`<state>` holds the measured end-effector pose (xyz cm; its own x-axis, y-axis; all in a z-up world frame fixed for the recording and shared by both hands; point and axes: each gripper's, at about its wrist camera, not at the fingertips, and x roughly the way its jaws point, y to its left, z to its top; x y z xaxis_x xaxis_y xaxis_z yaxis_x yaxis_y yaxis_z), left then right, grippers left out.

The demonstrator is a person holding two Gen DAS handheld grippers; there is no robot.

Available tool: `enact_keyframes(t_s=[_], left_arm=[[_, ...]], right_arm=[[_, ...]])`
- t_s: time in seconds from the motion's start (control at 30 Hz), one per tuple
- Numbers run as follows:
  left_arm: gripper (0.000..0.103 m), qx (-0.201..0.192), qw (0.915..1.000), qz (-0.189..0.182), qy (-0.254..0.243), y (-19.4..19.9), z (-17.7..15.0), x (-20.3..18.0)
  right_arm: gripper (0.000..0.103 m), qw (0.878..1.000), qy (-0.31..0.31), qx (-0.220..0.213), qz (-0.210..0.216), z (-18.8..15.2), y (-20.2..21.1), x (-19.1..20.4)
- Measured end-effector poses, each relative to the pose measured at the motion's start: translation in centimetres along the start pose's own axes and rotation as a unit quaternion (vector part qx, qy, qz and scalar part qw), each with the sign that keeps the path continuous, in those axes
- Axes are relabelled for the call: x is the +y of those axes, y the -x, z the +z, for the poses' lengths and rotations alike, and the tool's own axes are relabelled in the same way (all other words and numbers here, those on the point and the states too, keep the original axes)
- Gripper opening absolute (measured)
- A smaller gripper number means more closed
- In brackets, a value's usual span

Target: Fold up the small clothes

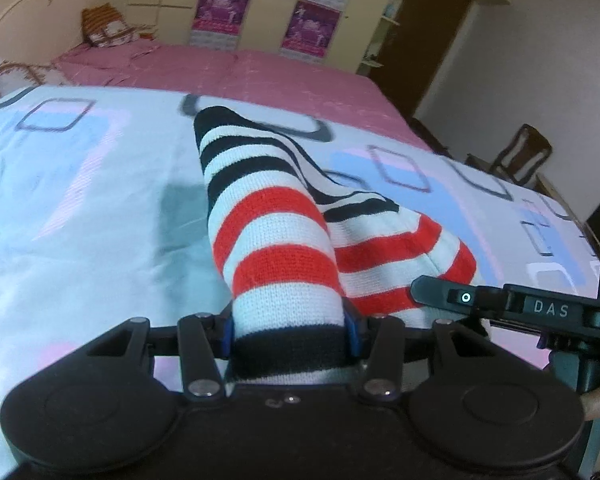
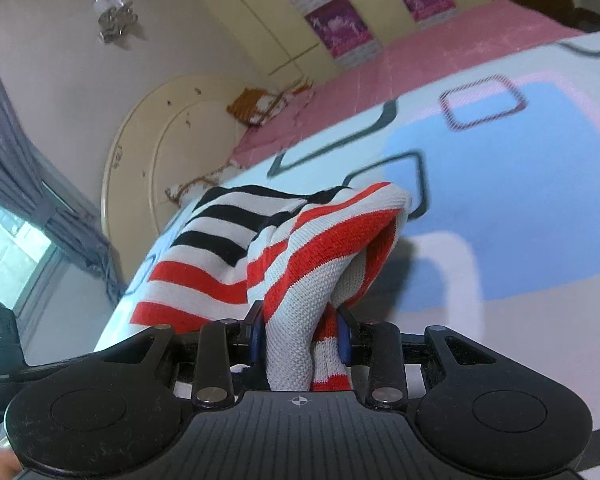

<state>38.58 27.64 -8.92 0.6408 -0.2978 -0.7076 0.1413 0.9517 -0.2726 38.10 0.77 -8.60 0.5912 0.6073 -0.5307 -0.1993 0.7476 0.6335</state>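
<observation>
A small knitted garment [image 1: 276, 236] with red, white and black stripes lies on a light bedsheet [image 1: 80, 184] with blue and pink squares. My left gripper [image 1: 290, 330] is shut on its black-edged end and holds that part up off the sheet. My right gripper [image 2: 302, 334] is shut on another bunched part of the striped garment [image 2: 320, 248], lifted above the sheet. The right gripper also shows at the right edge of the left wrist view [image 1: 500, 300], close beside the cloth.
The patterned sheet [image 2: 500, 184] covers the near part of a bed with a pink cover [image 1: 240, 72]. Pillows [image 1: 104, 28] lie by the headboard [image 2: 148, 148]. A wardrobe with purple posters [image 1: 260, 4] stands behind, a wooden chair [image 1: 520, 156] at the right, a curtained window [image 2: 16, 216] at the left.
</observation>
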Motion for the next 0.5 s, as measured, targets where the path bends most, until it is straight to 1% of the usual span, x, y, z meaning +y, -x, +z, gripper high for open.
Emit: enact_keyframes(t_s=[0.07,0.1,0.13,0.17,0.2,0.23,0.27,0.33,0.4,0.43,0.5], left_arm=[[0.049,0.004,0.9998,0.013,-0.011,-0.9,-0.6,0.9],[0.053,0.009,0.9998,0.013,-0.012,-1.5,-1.1,1.4],[0.059,0.01,0.9998,0.013,-0.012,-1.6,-1.4,2.2],[0.062,0.005,0.9997,0.016,-0.017,-1.9,-1.6,2.2],[0.068,0.001,0.9995,0.019,-0.026,-2.1,-1.7,2.1],[0.071,0.0,0.9992,0.022,-0.032,-2.1,-1.6,2.0],[0.072,0.001,0.999,0.024,-0.037,-2.2,-1.5,1.8],[0.076,0.004,0.9988,0.029,-0.04,-2.2,-1.2,2.2],[0.076,-0.003,0.9984,0.038,-0.042,-1.4,-1.0,2.2],[0.073,-0.013,0.9983,0.04,-0.041,-0.8,-0.9,2.2],[0.071,-0.047,0.9977,0.037,-0.033,0.7,-0.9,2.5]], right_arm=[[0.035,1.0,0.002,0.012,-0.007,-0.6,-1.7,0.2],[0.035,1.0,0.005,0.013,-0.016,-0.8,-2.2,0.1],[0.035,1.0,0.009,0.014,-0.026,-0.9,-2.7,0.1],[0.036,0.999,0.009,0.018,-0.036,-1.0,-3.0,-0.4],[0.041,0.999,0.006,0.021,-0.045,-1.0,-3.2,-0.9],[0.043,0.998,0.004,0.018,-0.056,-1.2,-3.2,-1.2],[0.045,0.998,0.007,0.014,-0.066,-1.2,-3.1,-1.4],[0.046,0.997,0.009,0.008,-0.073,-1.0,-2.4,-1.5],[0.045,0.996,0.019,-0.005,-0.085,-0.4,-1.7,-0.9],[0.046,0.995,0.027,-0.018,-0.093,-0.1,-1.1,-0.3],[0.045,0.994,0.034,-0.035,-0.094,0.5,-0.3,0.3]])
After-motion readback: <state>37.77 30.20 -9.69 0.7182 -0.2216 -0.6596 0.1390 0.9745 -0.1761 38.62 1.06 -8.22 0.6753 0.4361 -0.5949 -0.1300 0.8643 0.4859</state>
